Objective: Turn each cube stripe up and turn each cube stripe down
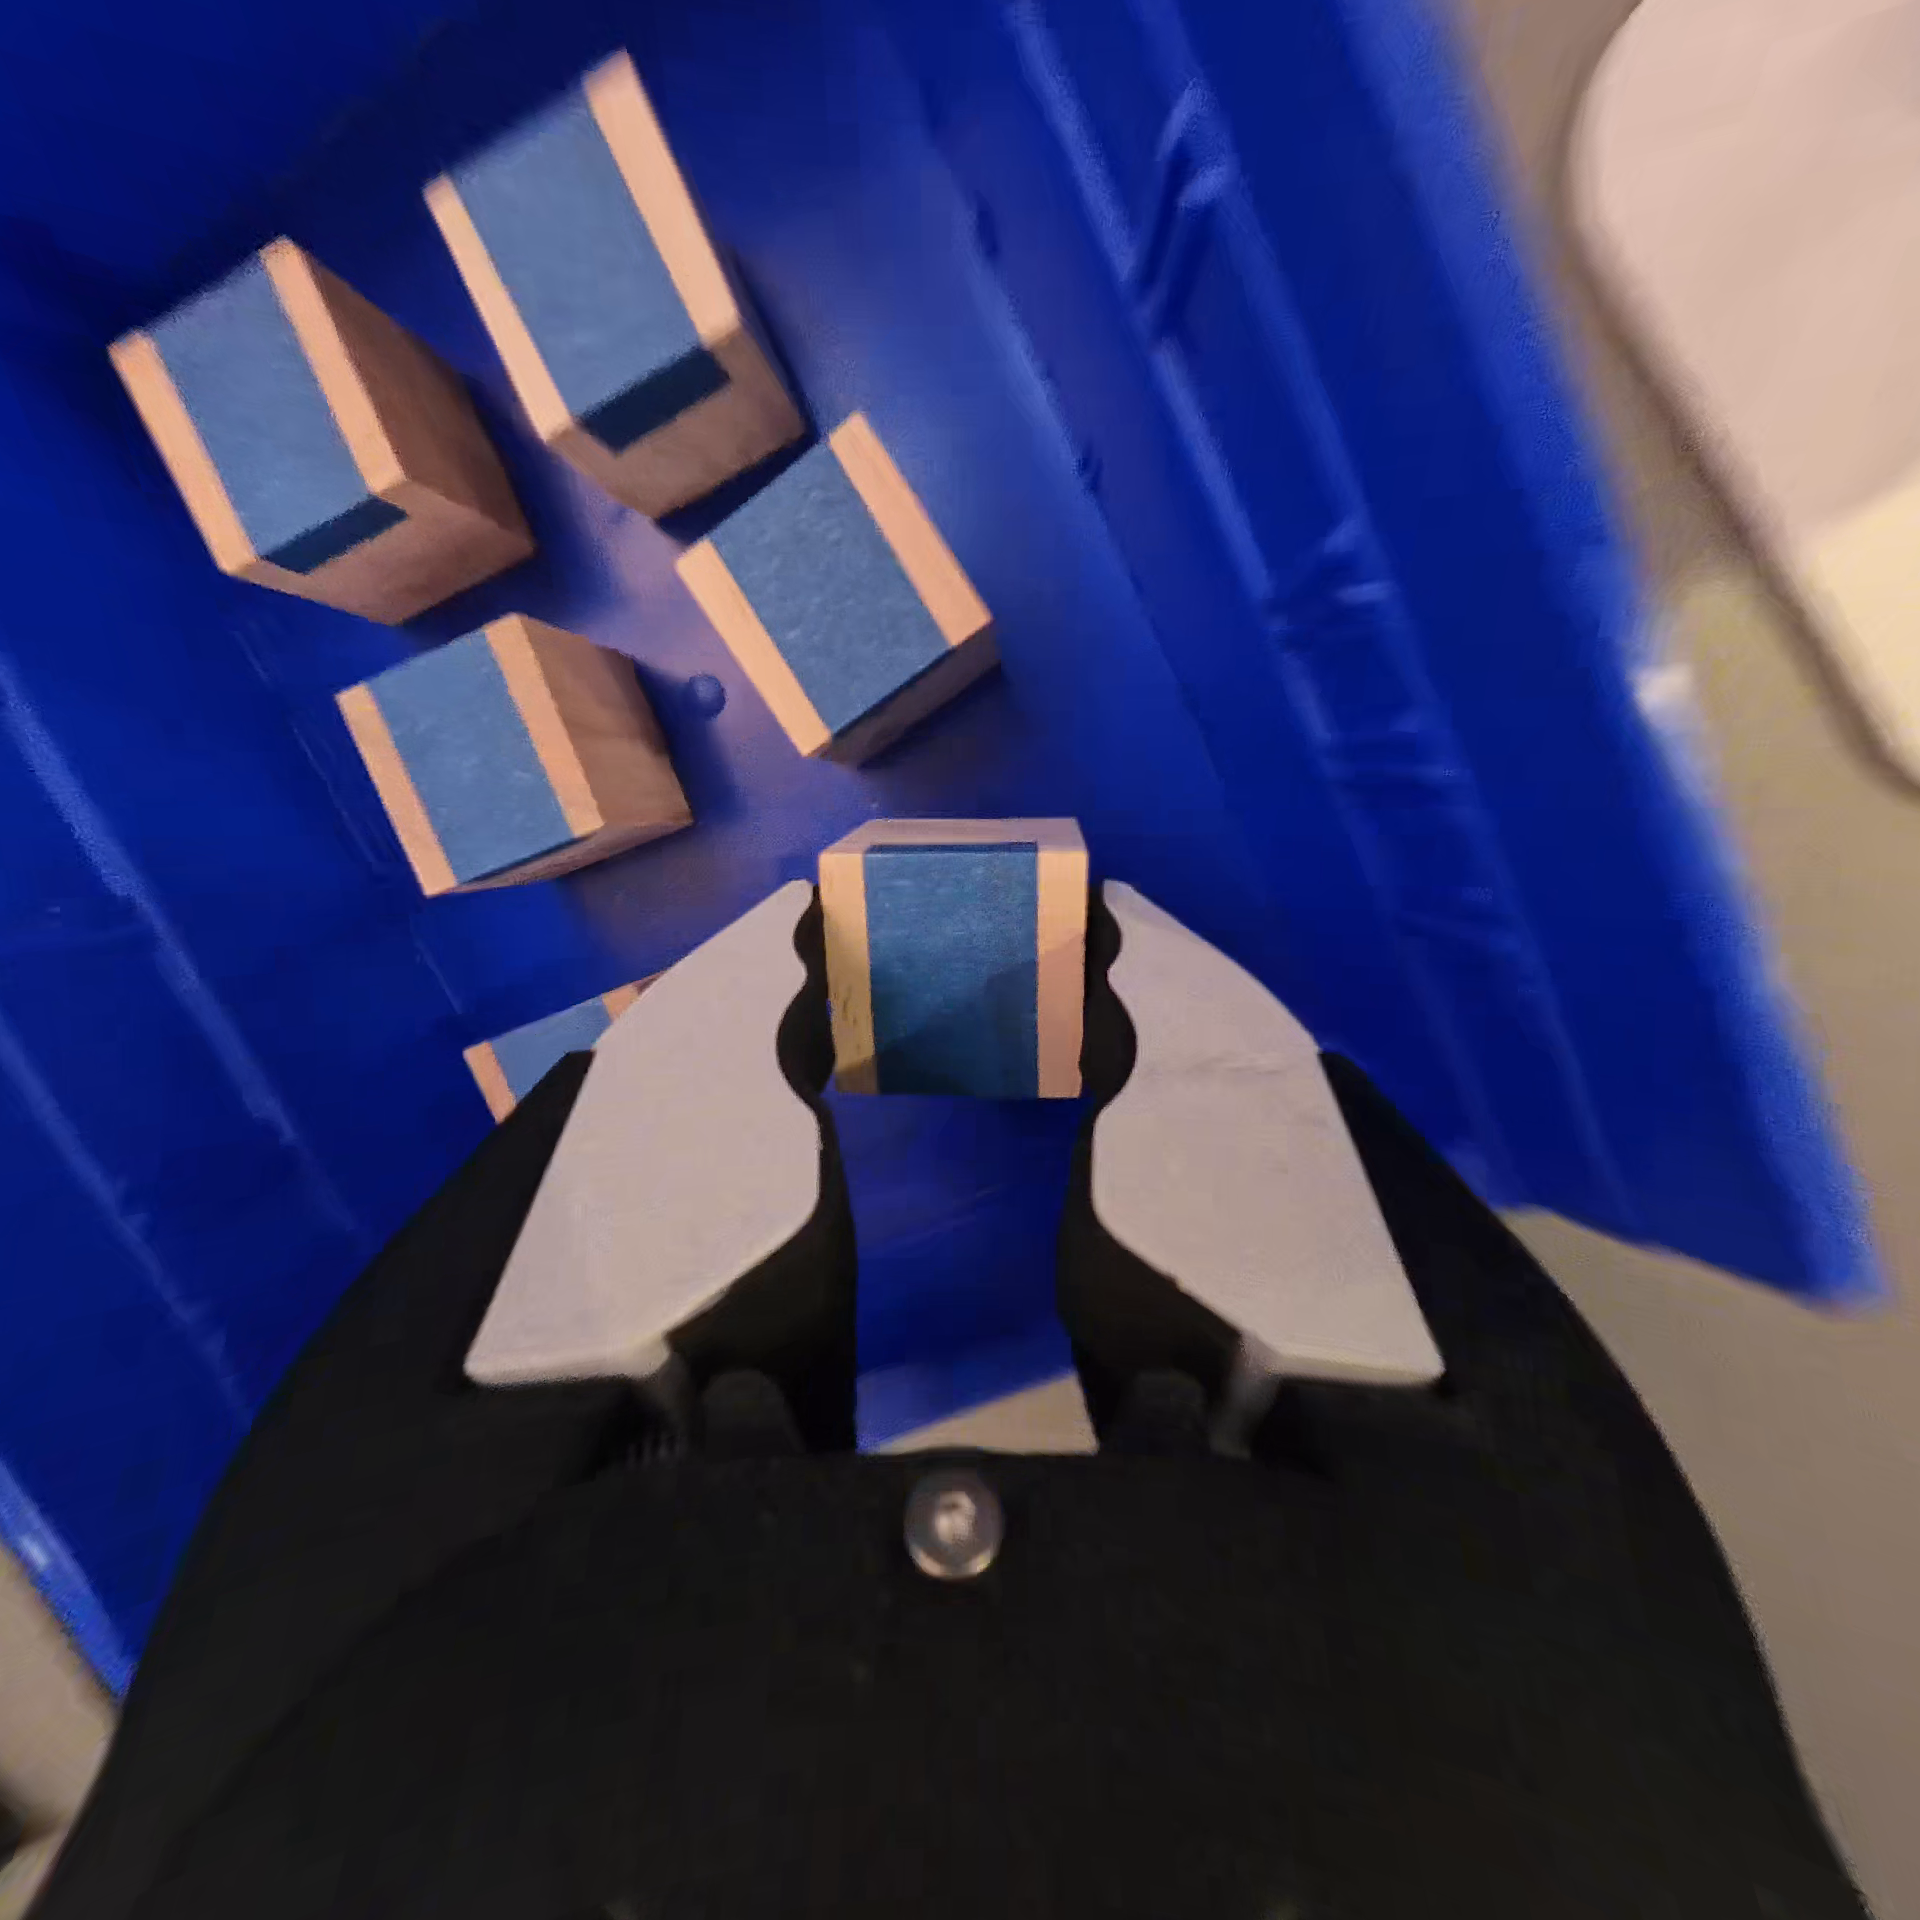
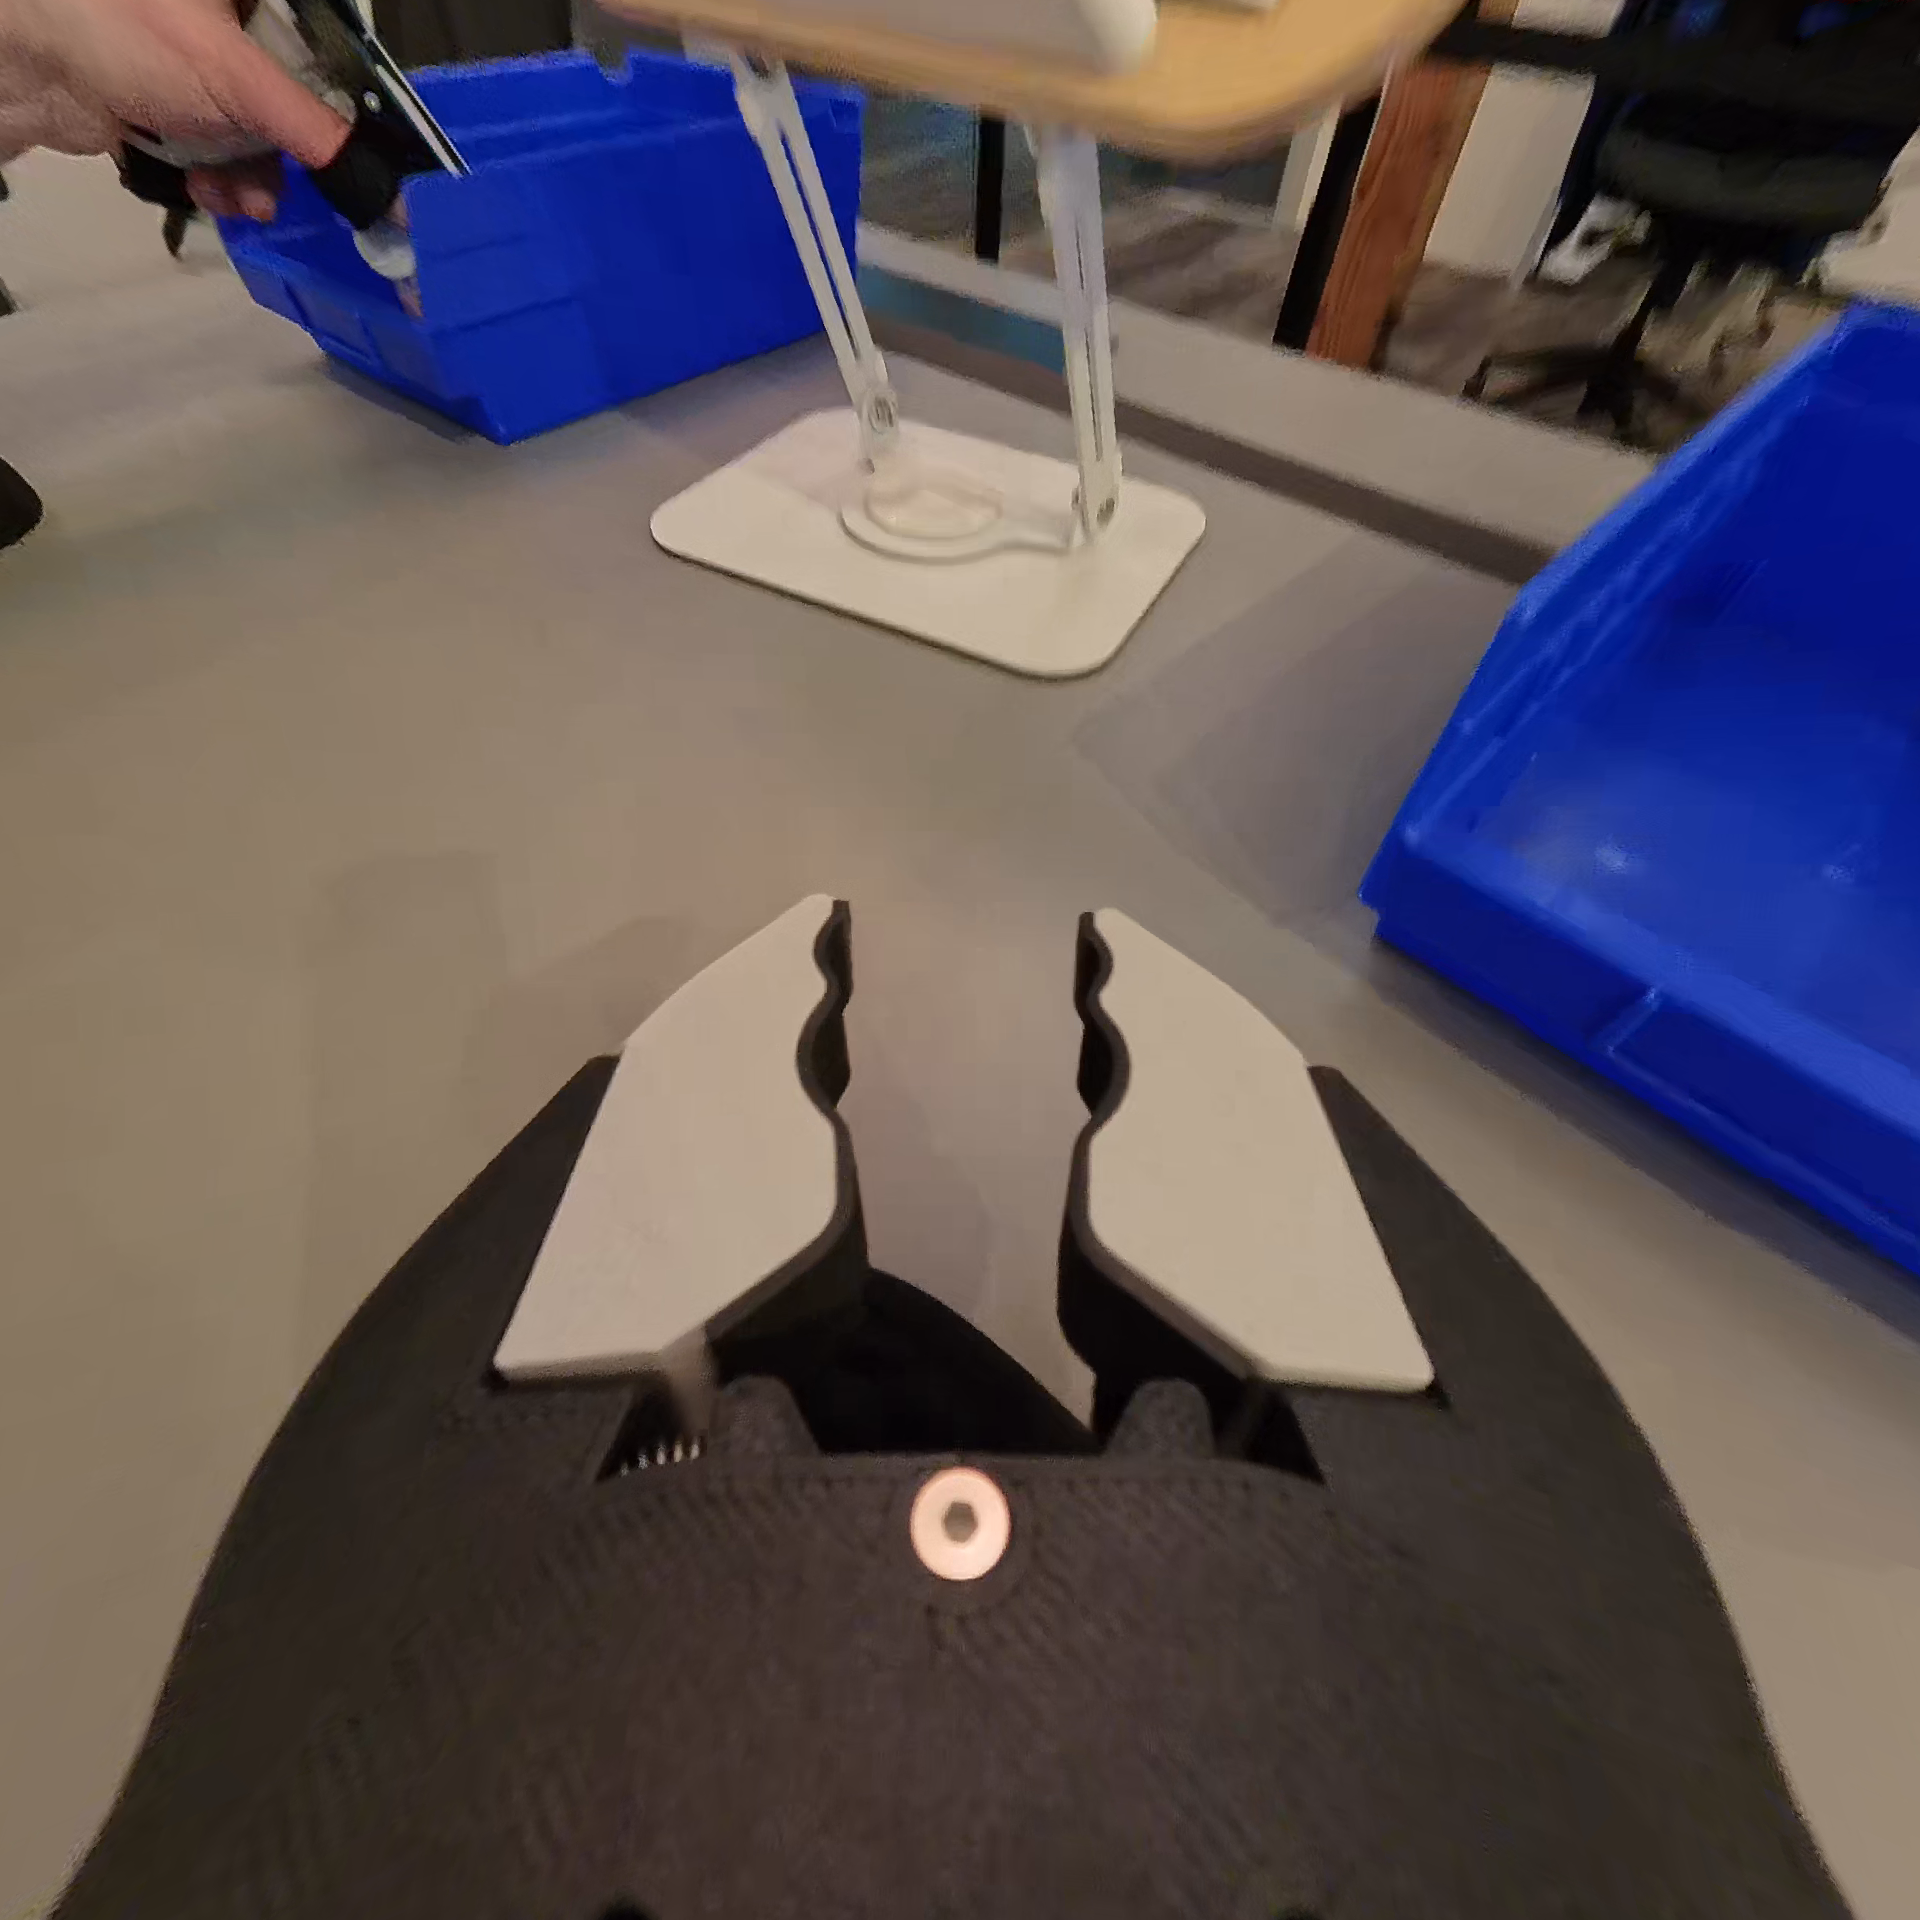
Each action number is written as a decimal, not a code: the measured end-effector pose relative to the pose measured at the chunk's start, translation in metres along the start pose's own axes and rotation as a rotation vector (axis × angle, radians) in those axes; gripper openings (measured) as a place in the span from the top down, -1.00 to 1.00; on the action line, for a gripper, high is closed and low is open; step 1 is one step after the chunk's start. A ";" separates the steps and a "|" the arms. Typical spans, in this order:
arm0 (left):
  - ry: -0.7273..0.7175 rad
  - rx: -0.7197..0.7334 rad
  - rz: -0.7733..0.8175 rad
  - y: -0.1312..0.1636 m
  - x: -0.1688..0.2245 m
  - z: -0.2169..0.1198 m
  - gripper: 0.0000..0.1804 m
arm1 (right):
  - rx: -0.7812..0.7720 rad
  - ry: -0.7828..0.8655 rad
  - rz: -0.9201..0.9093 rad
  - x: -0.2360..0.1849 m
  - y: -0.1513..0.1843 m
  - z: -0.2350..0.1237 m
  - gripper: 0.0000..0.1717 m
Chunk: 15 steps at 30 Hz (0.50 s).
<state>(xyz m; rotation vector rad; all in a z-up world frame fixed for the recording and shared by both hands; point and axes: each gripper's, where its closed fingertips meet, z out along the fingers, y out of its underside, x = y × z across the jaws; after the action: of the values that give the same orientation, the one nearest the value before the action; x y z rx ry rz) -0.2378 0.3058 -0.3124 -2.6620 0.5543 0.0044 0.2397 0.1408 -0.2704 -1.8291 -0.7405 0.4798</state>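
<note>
— Grey tabletop [image 2: 436,727] all round, with a blue bin [image 2: 582,229] at the far left, a second blue bin [image 2: 1704,790] at the right, and a white stand [image 2: 935,540] between them under a wooden shelf [image 2: 1143,83]. Which step are we on?

— A turn in progress, I'd judge. The left gripper [image 1: 954,987] hangs inside the bin, over its blue floor [image 1: 1039,520], clamped on a wooden cube [image 1: 954,966]. Both black pads [image 1: 805,997] press its bare side faces, and the blue tape stripe faces the camera.

— And the others?

— Four more cubes lie on the bin floor with their stripes turned up toward the lens: two at the back [image 1: 312,426] [image 1: 603,270], two nearer [image 1: 499,748] [image 1: 831,582]. A fifth [image 1: 540,1049] peeks out from behind the left finger.

— So what does the next move call for?

— Rolling the wrist so the stripe ends up facing the way this pass requires, then lowering the cube onto a bare patch of floor without knocking its neighbours. They sit close together, so the landing space is tight.

— The right gripper [image 2: 961,997]?

— Idle over the table, jaws moderately apart with nothing between them.

— What does each camera miss?

— Only the left view shows the cubes and the grasp. Only the right view shows the layout: the person's hand [image 2: 156,94] at the far bin, and the second bin, whose visible interior looks bare.
</note>
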 end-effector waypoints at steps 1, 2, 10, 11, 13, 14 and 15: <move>0.039 0.100 -0.029 -0.007 0.005 -0.017 0.49 | 0.032 -0.003 -0.020 -0.004 -0.008 -0.002 0.56; 0.098 0.241 -0.034 -0.017 0.015 -0.040 0.49 | 0.057 -0.043 -0.011 -0.015 -0.018 -0.001 0.55; 0.636 1.225 0.222 -0.025 0.178 -0.238 0.50 | 0.210 -0.820 0.558 -0.139 -0.154 0.034 0.27; 0.646 1.261 0.291 -0.019 0.199 -0.246 0.50 | 0.204 -0.931 0.643 -0.150 -0.168 0.037 0.22; 0.637 1.319 0.409 -0.010 0.235 -0.258 0.50 | 0.160 -1.126 0.768 -0.171 -0.187 0.041 0.14; 0.642 1.339 0.464 -0.007 0.251 -0.263 0.50 | 0.140 -1.184 0.800 -0.180 -0.192 0.043 0.12; 0.631 1.344 0.512 -0.004 0.264 -0.265 0.50 | 0.127 -1.229 0.817 -0.189 -0.195 0.043 0.12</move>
<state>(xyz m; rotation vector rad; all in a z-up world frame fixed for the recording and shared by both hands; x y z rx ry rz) -0.0147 0.1025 -0.0919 -1.1373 0.9508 -0.7735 0.0233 0.0897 -0.1085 -1.5146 -0.6403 2.2281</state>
